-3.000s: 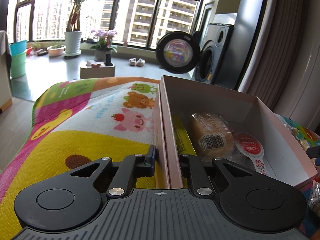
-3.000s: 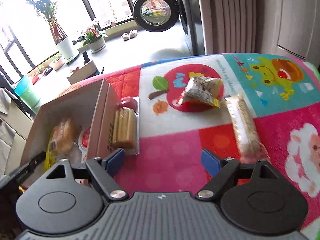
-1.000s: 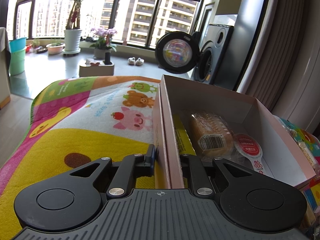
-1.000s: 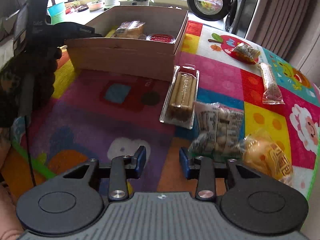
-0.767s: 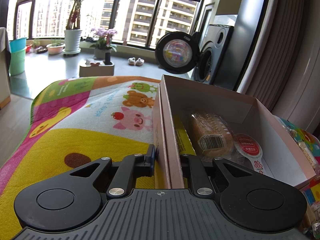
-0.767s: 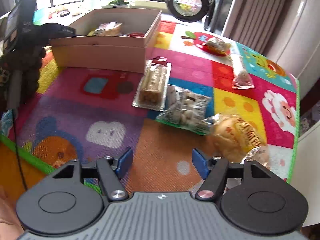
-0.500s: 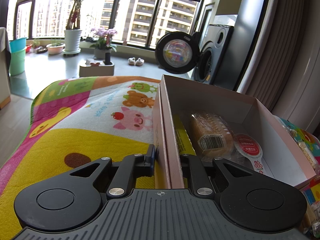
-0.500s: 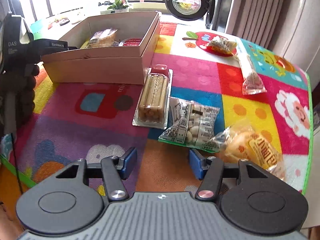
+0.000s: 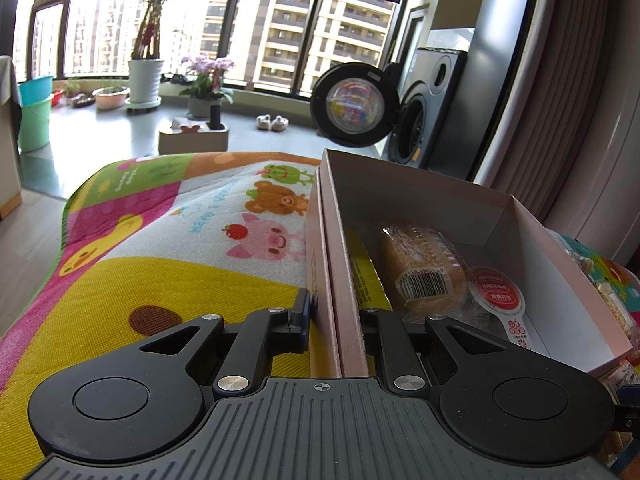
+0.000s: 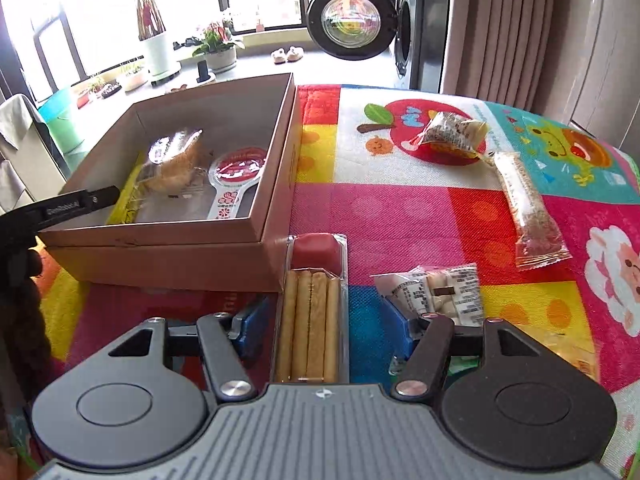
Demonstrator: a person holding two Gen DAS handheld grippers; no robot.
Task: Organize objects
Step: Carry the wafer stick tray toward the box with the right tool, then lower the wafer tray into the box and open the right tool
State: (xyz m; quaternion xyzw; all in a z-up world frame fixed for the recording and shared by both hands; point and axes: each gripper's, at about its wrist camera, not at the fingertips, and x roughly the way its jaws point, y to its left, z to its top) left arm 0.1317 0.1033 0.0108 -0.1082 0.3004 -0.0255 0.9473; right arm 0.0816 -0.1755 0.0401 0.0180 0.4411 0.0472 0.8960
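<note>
While the near-left wall of the open pink-brown cardboard box (image 9: 344, 264) is clamped between the black fingers of the left gripper (image 9: 332, 320), one finger outside and one inside the box, the right gripper (image 10: 325, 320) is held open above the colourful cartoon-printed play mat (image 10: 400, 208), its blue-padded fingertips (image 10: 250, 322) spread to either side of a clear plastic tray of long biscuit sticks with a red dip compartment (image 10: 312, 312). No contact between the pads and that tray can be made out. The tray lies just beside the near-right corner of the box, with its red end towards the box.

Inside the box, a wrapped golden bread roll with a barcode label (image 9: 424, 268) is seen beside a round red-lidded snack cup with a white tab (image 9: 498, 300), and a flat yellow packet (image 9: 362, 276) lies along the left wall.

To the right of the tray, a clear packet of small pale sweets with printed white labelling (image 10: 436, 292) is partly covered by the right fingertip. Farther off on the mat, a long narrow grain bar in clear wrapping (image 10: 524, 208) lies near a crumpled triangular snack packet (image 10: 452, 132), which rests on a printed red apple.

Beyond the mat, a dark front-loading washing machine with its round door swung open (image 10: 352, 16) stands at the far side, by the potted plants at the window
</note>
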